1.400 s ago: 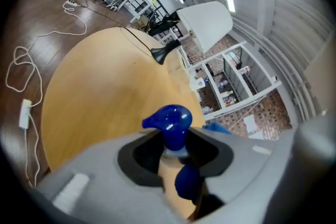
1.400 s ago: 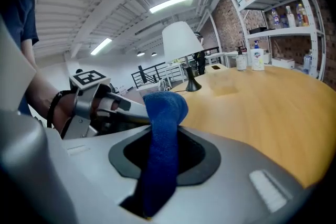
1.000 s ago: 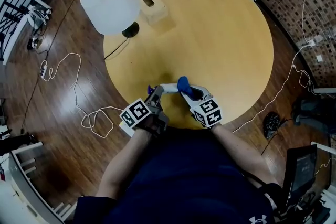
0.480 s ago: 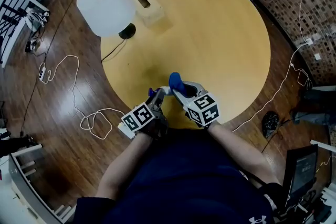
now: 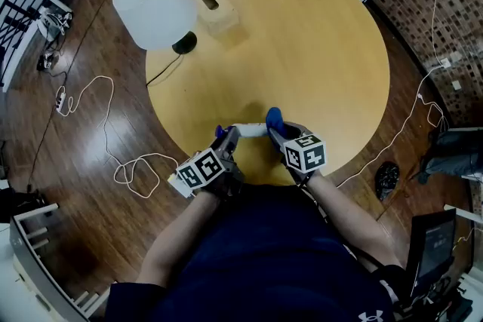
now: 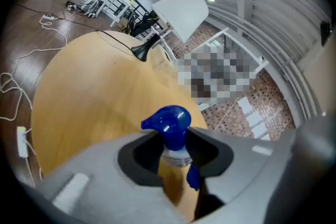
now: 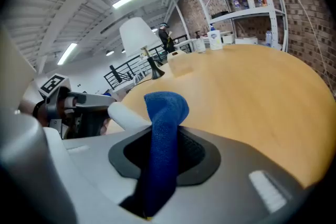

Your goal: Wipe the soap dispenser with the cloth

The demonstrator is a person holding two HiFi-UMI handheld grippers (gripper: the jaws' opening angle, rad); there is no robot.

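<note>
Left gripper [image 6: 173, 140]: fingers closed tight on the blue pump neck of the white plastic soap dispenser [image 5: 250, 130], which is held sideways over the round yellow wooden desk [image 5: 324, 49], lower centre of the head view. Right gripper [image 7: 161, 150]: fingers pinch the blue fabric cloth [image 7: 164, 113], just beside the dispenser's right end.

The right gripper [image 7: 164, 162] pinched a blue cloth [image 7: 165, 110] standing up between its jaws. Just left of it, the left gripper [image 7: 92, 107] held the white soap dispenser [image 7: 125, 115]. A lamp [image 7: 137, 34] stood near the table's [image 7: 252, 86] far edge.
</note>
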